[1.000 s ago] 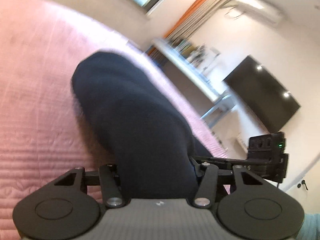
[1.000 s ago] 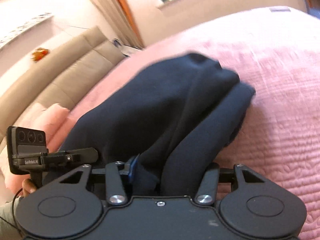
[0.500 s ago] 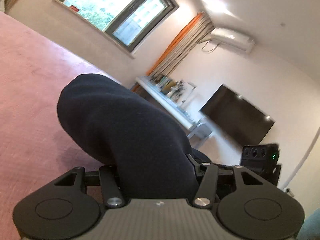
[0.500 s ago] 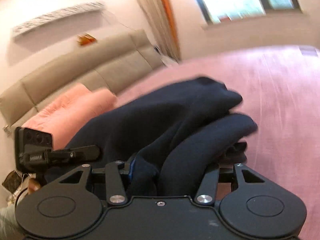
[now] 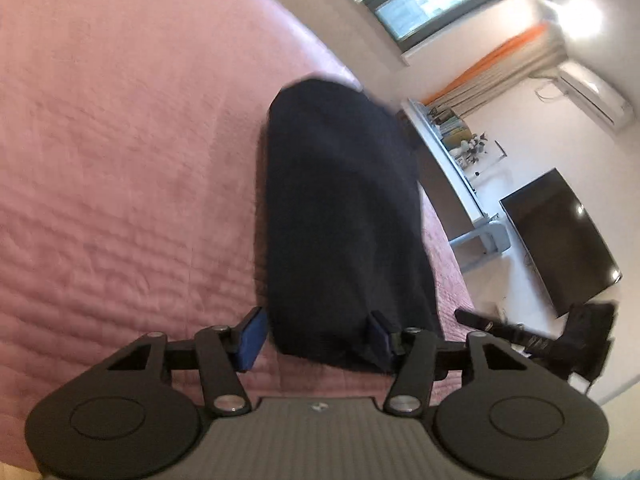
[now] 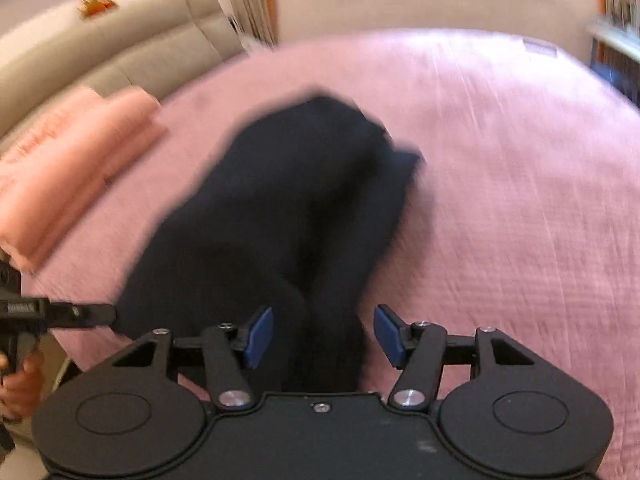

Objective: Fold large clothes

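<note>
A dark navy garment [image 5: 340,216], folded into a long thick bundle, lies on the pink quilted bedspread [image 5: 120,160]. Its near end sits between the jaws of my left gripper [image 5: 316,338]. The right pad touches the cloth, while the blue face of the left pad [image 5: 252,338] shows bare just beside it. In the right wrist view the same garment [image 6: 288,208] runs away from my right gripper [image 6: 320,338]. Those jaws are opening, and both blue pads stand clear of the cloth between them. Each gripper shows at the edge of the other's view.
Pink pillows [image 6: 68,168] lie at the bed's left against a beige padded headboard [image 6: 120,40]. A desk with books [image 5: 452,148] and a wall television [image 5: 560,236] stand past the bed's right edge. A hand [image 6: 20,376] holds the left gripper's handle.
Both views have tipped down onto the bed. The bundle, carried above the bedspread before, now rests on it. The blue pads of both grippers have come into sight, and the right jaws stand wider.
</note>
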Action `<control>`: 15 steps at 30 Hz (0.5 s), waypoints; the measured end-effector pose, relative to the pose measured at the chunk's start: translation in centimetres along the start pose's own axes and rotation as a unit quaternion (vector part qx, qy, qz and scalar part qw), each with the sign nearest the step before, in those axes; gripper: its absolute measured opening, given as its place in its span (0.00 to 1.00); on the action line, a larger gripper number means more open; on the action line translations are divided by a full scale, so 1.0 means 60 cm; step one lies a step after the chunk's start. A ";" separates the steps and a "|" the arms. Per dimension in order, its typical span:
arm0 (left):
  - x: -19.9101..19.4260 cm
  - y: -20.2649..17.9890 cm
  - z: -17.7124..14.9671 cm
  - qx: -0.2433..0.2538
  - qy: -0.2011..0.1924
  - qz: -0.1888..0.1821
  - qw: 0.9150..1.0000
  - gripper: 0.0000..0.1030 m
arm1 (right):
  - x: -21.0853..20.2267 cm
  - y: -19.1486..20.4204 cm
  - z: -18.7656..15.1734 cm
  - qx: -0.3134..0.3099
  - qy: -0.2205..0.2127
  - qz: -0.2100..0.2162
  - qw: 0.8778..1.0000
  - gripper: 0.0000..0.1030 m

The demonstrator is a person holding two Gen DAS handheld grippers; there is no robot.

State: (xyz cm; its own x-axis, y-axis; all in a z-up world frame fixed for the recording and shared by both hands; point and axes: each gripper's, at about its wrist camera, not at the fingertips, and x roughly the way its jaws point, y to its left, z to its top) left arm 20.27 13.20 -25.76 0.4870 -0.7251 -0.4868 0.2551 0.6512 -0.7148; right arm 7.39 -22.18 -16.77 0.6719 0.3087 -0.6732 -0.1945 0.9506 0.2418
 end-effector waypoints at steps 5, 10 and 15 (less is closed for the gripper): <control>-0.047 -0.008 0.031 -0.036 -0.119 -0.114 0.986 0.62 | 0.050 0.104 -0.001 -0.079 -0.009 -0.030 0.996 0.71; 0.031 -0.049 0.009 0.065 -0.044 0.034 0.996 0.50 | 0.108 0.115 -0.060 -0.135 0.058 -0.103 0.984 0.27; 0.010 -0.053 -0.037 0.071 -0.035 0.057 0.995 0.51 | 0.069 0.069 -0.083 -0.073 0.085 -0.113 0.987 0.27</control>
State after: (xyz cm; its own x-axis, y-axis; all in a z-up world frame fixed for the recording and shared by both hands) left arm 17.92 10.18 -24.88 0.5760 -0.6301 -0.5207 0.3077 0.7573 -0.5761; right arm 5.80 -16.83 -22.04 0.5824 0.0766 -0.8093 -0.1618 0.9865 -0.0231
